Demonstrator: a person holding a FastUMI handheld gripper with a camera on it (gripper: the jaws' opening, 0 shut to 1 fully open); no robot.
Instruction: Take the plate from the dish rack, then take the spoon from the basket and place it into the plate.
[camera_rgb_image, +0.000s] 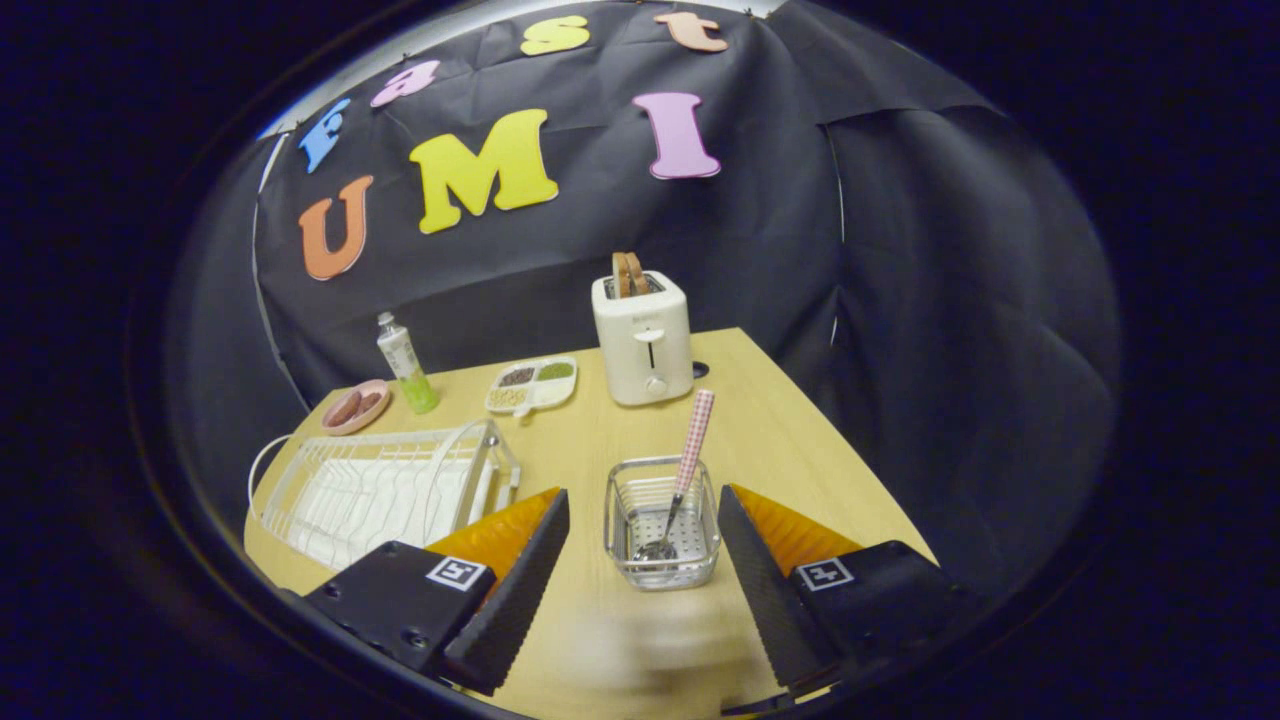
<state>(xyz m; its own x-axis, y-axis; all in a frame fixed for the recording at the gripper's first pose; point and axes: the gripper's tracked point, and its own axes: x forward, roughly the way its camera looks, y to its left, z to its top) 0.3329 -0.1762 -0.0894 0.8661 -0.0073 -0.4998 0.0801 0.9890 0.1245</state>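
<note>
My gripper (642, 495) is open above the wooden table (780, 450), its fingers spread wide. Between the fingertips stands a small clear wire-lined basket (612, 515). A spoon (680, 490) leans in it, bowl down, with its pink checked handle sticking up toward the toaster. Left of the left finger sits the white wire dish rack (385, 490) on its white drip tray. A pale blurred patch (640, 645) lies on the table low between the fingers; I cannot tell what it is.
A white toaster (643, 340) with bread in it stands at the back of the table. Left of it are a divided snack tray (532, 385), a green bottle (405, 365) and a pink dish (355, 407). The table's right edge runs close beyond the right finger.
</note>
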